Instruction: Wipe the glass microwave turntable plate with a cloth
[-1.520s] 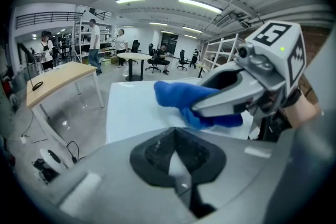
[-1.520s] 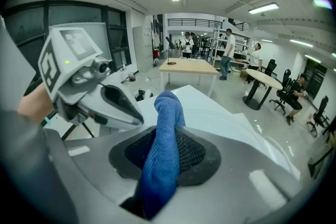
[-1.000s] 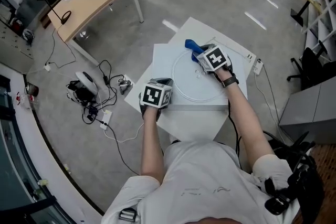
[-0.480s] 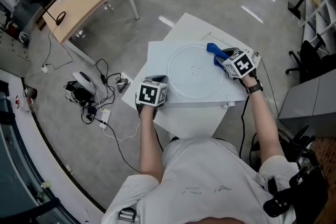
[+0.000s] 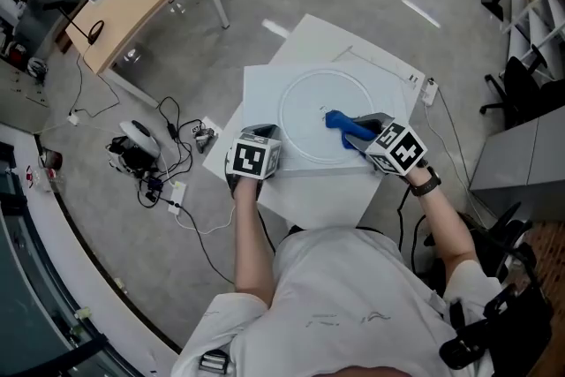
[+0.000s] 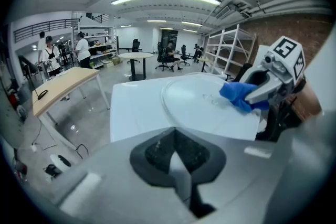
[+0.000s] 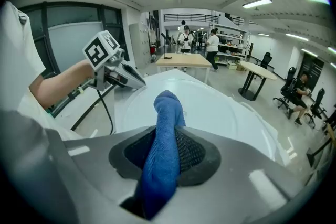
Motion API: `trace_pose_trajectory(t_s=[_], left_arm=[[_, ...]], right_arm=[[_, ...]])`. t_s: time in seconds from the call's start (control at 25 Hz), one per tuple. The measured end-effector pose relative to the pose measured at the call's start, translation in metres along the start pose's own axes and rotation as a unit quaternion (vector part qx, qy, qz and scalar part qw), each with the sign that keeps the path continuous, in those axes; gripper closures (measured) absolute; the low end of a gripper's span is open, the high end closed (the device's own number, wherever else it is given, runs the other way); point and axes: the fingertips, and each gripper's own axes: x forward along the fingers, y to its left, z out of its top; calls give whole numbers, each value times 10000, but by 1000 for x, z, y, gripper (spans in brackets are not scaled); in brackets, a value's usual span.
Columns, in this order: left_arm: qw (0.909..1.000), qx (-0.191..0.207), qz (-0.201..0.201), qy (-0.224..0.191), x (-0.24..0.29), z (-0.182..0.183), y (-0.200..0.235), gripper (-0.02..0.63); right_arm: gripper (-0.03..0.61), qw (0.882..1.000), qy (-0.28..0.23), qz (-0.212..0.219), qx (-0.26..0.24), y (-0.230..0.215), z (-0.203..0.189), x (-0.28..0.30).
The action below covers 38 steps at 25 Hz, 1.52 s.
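The person stands over a small white table top (image 5: 265, 97), and the glass turntable plate (image 5: 284, 121) lies flat in the middle of it, a clear round disc with a raised rim. The right gripper (image 7: 167, 138) is clenched on a blue cloth (image 5: 339, 120). The cloth is bunched between the jaws and its free end sticks out forward. From above, this end rests on the near right part of the plate and points toward the centre. The left gripper (image 6: 177, 152) hangs at the near left edge of the table top, apart from the plate. Its jaws are pressed together and I see nothing between them. I judge that the wiping step is in hand, with the cloth low on the glass, though I cannot tell how much of the plate is already clean. The next move, as I think, calls for pushing the cloth across the centre and then along the far and left rim with light, even pressure. Nothing holds the plate, so a hard push could slide it on the smooth top. The left gripper is near enough to steady the rim.
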Motion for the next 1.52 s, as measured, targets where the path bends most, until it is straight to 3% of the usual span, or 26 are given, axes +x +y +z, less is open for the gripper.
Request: trace_pose_trajectory(t_s=[0.16, 0.36, 0.72, 0.96, 1.2, 1.36, 1.52], left_arm=[[10000, -9, -52, 6, 2, -1, -3, 614], [10000, -22, -5, 51, 2, -3, -2, 614], [9997, 205, 152, -29, 7, -1, 2, 614], [9999, 82, 66, 43, 6, -3, -3, 614], [9994, 257, 236, -26, 8, -3, 9, 614], [9994, 262, 225, -32, 7, -4, 9, 612], [9998, 168, 111, 17, 6, -8, 5, 612]], right_arm=[[472, 9991, -174, 381, -85, 37, 22, 23], [472, 9979, -250, 454, -399, 52, 65, 62], [469, 9990, -339, -184, 218, -24, 111, 92], [466, 9960, -213, -660, 565, -89, 86, 73], [466, 9929, -24, -1017, 622, -117, 40, 20], [466, 9941, 177, -965, 466, -106, 5, -8], [468, 9973, 256, -628, 271, -65, -13, -17]])
